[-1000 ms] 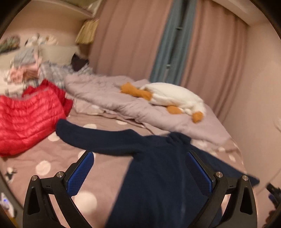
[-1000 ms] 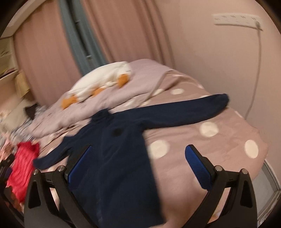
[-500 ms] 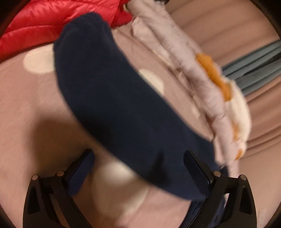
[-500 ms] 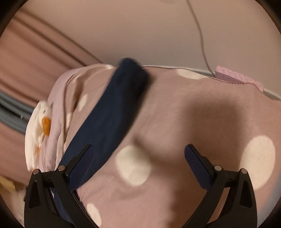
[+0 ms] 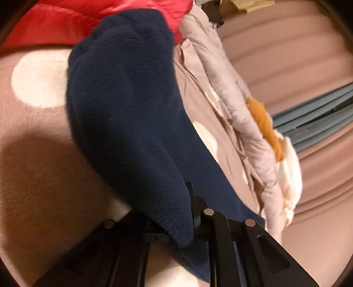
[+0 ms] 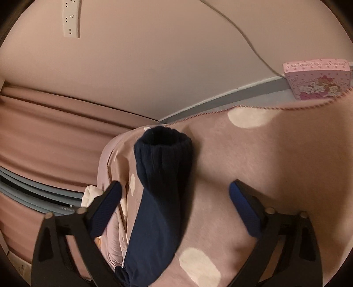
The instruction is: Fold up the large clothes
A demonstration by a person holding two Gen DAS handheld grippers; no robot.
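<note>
With the navy sweater lying spread on the spotted bed, one sleeve is being clamped by the left tool, apparently at its fold, while the right tool, just closing, is being held apart astride the other sleeve, best gripped squarely before lifting.

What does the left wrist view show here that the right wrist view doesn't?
Left wrist only: the red puffer jacket and the left gripper shut on a navy sleeve.
Right wrist only: a pink box, wall power strip, and the right gripper, its fingers just closing but apart around the other sleeve's ribbed cuff.
Both: dotted blanket, navy garment, curtains.
</note>
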